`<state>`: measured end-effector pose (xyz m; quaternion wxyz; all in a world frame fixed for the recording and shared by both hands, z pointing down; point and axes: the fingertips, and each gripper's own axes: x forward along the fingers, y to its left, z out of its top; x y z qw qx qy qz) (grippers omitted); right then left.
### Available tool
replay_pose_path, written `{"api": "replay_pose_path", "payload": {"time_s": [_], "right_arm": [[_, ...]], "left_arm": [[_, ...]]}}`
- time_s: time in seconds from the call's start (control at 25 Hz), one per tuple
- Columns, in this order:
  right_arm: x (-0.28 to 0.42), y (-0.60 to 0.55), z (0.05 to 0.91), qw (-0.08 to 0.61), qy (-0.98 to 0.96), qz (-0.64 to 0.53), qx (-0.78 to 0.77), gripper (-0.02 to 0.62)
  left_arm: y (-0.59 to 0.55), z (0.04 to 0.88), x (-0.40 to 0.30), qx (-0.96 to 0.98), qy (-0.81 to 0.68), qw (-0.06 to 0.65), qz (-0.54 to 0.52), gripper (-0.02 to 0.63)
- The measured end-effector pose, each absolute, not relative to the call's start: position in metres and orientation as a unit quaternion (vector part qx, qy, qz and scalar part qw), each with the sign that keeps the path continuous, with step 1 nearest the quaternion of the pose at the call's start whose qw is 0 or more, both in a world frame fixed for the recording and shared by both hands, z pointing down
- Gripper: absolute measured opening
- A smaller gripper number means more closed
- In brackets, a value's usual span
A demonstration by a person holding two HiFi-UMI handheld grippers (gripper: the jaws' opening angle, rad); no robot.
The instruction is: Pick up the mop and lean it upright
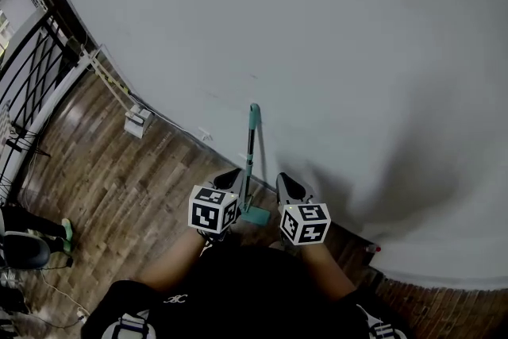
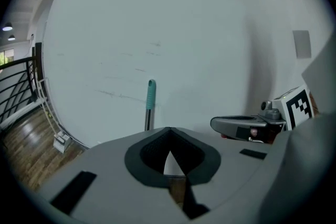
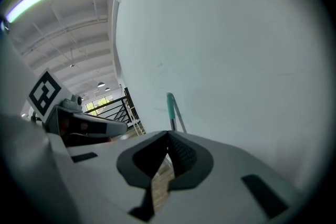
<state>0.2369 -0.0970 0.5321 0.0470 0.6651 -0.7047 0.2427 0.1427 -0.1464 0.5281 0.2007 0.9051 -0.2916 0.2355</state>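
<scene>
The mop [image 1: 250,155] stands upright against the white wall, its teal grip at the top and its teal head [image 1: 255,214] on the wood floor. It also shows as a teal-tipped pole in the left gripper view [image 2: 150,94] and the right gripper view [image 3: 170,107]. My left gripper [image 1: 230,177] hangs just left of the pole and my right gripper [image 1: 284,182] just right of it, neither touching it. In their own views the left gripper [image 2: 168,131] and right gripper [image 3: 168,136] both have their jaws together with nothing between them.
A black railing [image 1: 32,67] runs along the left. A small white box [image 1: 136,121] and a thin pale stick [image 1: 107,79] sit at the wall's foot. A small red object [image 1: 373,248] lies by the baseboard at the right. The person's torso fills the bottom.
</scene>
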Motion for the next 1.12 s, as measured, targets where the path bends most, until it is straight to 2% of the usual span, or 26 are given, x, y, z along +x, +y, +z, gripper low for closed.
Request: {"api": "replay_pose_path", "payload": {"time_s": [0.12,0.4,0.44,0.52,0.84,1.04,1.12], "right_arm": [[0.224,-0.108,0.524,0.040,-0.701,0.238,0.671,0.015],[0.220,-0.165,0.520,0.076,-0.670,0.213,0.707,0.016],[0.216,-0.176,0.519,0.078,-0.668,0.211,0.709,0.028],[0.208,-0.199,0.515,0.082,-0.663,0.208,0.714,0.094],[0.210,-0.270,0.536,0.099,-0.579,0.233,0.775,0.133],[0.217,-0.287,0.548,0.107,-0.540,0.256,0.795,0.126],[0.219,-0.288,0.551,0.123,-0.531,0.247,0.801,0.047]], "left_arm": [[-0.168,0.525,0.137,0.910,-0.279,0.216,0.218,-0.005],[-0.208,0.528,0.128,0.921,-0.244,0.241,0.186,-0.005],[-0.213,0.527,0.124,0.922,-0.242,0.241,0.182,-0.005],[-0.224,0.527,0.114,0.923,-0.239,0.243,0.175,-0.005],[-0.266,0.542,0.079,0.923,-0.226,0.248,0.187,-0.005],[-0.278,0.542,0.069,0.925,-0.217,0.242,0.195,-0.005],[-0.281,0.543,0.063,0.925,-0.218,0.242,0.195,-0.005]]}}
